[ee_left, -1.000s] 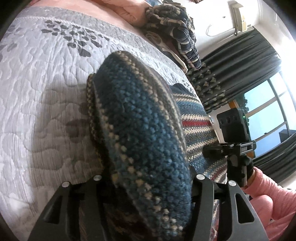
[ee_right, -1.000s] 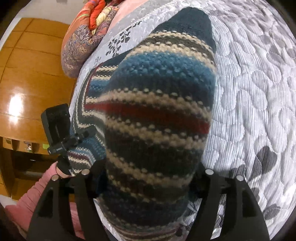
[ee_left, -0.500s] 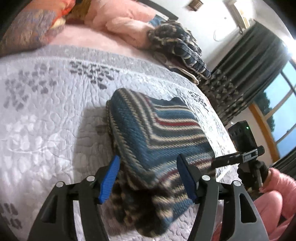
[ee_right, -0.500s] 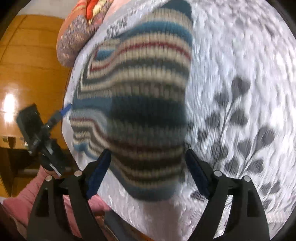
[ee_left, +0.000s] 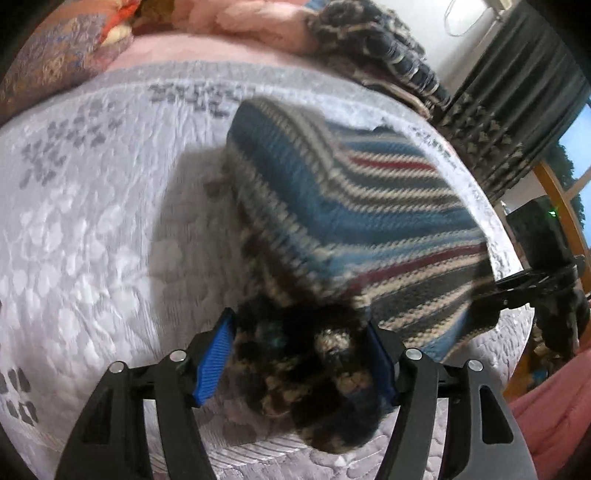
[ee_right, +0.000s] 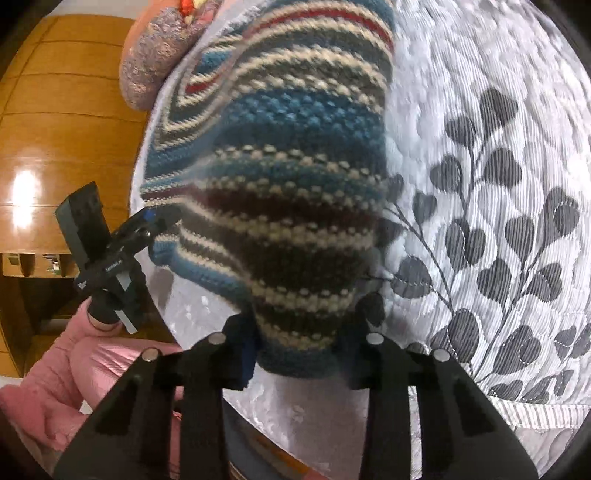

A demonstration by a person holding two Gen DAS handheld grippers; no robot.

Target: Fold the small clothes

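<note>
A blue, cream and red striped knit garment (ee_left: 369, 206) lies folded on the grey leaf-print bedspread (ee_left: 92, 240). My left gripper (ee_left: 297, 362) stands open at its near edge, with a dark bunch of knit filling the gap between the blue pads (ee_left: 214, 362). In the right wrist view the same garment (ee_right: 288, 147) rises toward the camera, and my right gripper (ee_right: 299, 350) is shut on its near edge. Each view shows the other gripper at a garment corner: the right one (ee_left: 495, 291) and the left one (ee_right: 147, 221).
A patterned pillow (ee_left: 55, 55), pink bedding (ee_left: 240, 22) and a pile of dark striped clothes (ee_left: 369, 40) lie at the bed's far end. Dark curtains (ee_left: 517, 92) hang beyond. A wooden wardrobe (ee_right: 55, 110) stands past the bed edge. A pink sleeve (ee_right: 55, 387) is low on the left.
The garment was laid down folded and both grippers opened half a second ago. Since then the right gripper has shut on the near edge, and knit has bunched between the left pads.
</note>
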